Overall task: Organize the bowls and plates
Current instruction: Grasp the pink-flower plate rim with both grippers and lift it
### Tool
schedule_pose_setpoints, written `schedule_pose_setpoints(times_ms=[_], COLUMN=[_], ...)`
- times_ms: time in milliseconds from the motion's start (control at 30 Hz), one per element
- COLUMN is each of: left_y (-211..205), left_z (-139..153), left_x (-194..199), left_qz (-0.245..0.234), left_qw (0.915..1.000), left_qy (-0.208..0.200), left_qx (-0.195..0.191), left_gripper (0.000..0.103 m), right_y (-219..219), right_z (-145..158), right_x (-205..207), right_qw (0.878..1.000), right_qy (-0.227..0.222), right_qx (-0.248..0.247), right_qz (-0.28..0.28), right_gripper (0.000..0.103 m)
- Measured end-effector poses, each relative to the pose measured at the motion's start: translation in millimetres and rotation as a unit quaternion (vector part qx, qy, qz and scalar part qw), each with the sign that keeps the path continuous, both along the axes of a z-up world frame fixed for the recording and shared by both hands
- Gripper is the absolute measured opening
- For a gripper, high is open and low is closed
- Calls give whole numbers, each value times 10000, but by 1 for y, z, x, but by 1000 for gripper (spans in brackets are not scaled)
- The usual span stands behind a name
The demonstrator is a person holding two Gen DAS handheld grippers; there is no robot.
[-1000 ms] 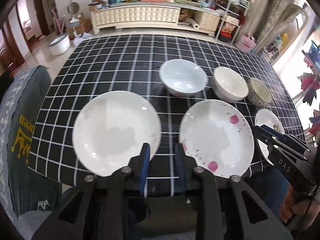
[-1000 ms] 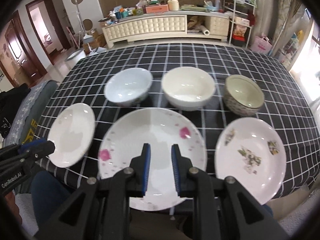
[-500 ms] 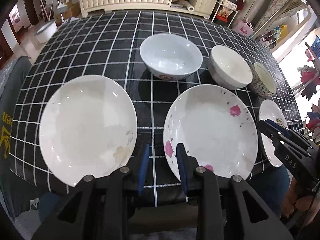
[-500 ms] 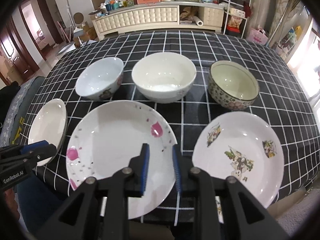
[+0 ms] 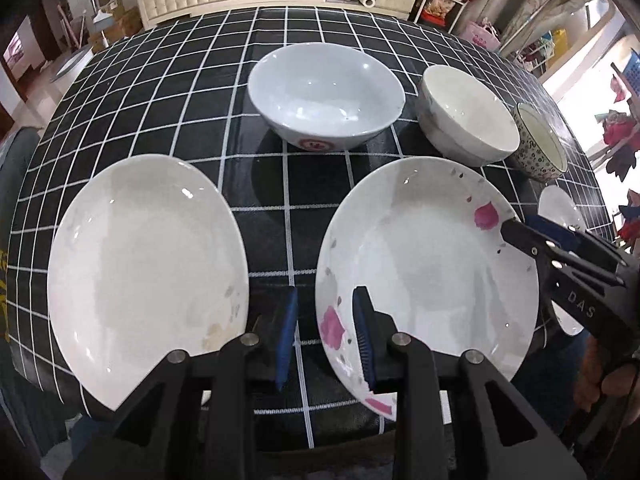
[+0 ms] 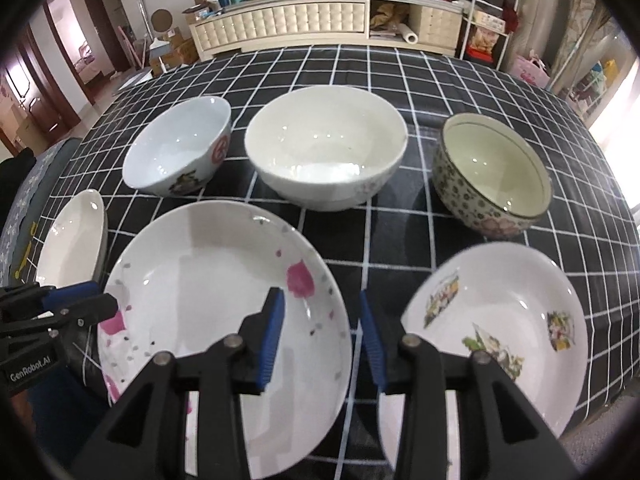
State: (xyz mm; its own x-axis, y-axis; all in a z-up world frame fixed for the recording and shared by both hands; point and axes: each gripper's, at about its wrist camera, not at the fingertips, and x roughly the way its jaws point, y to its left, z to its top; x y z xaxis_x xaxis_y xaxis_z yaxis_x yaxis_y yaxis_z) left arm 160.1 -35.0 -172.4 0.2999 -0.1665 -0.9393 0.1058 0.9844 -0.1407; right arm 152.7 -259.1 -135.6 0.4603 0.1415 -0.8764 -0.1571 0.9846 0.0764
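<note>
Three plates lie along the near edge of the black checked table (image 5: 312, 32): a plain white plate (image 5: 144, 264), a pink-petal plate (image 5: 428, 272) (image 6: 216, 320) and a flower-print plate (image 6: 492, 328). Behind them stand a pale blue bowl (image 5: 324, 92) (image 6: 176, 148), a white bowl (image 5: 464, 116) (image 6: 324, 144) and a patterned bowl (image 5: 540, 148) (image 6: 492, 172). My left gripper (image 5: 325, 332) is open and empty over the pink-petal plate's left rim. My right gripper (image 6: 322, 340) is open and empty at that plate's right rim, and also shows in the left wrist view (image 5: 532, 232).
A cream sideboard (image 6: 288, 20) with clutter stands beyond the table. A shelf rack (image 6: 488, 8) is at the back right. A grey upholstered seat (image 5: 16, 152) is at the table's left side.
Both grippers moved forward and lower toward the pink-petal plate. The right gripper's jaws opened wider. The dishes have not moved.
</note>
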Motion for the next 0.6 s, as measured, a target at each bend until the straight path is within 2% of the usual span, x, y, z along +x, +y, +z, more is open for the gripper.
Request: schedule_pose_setpoints(times_ms=[200,600], left_y=[-4,-9], left_z=[-6,-16], left_x=[5,2], left_qz=[-96,-43], left_qw=[9999,9999], left_qy=[-17,58], left_qx=[-82,97], left_gripper=[19,11], right_y=[-5,-4], right_z=[-7,-15], right_x=[7,-6], right_qw=[9999,9992], right_qy=[142,389], right_qx=[67,128], right_qz=[15,-32], right_gripper=[43,43])
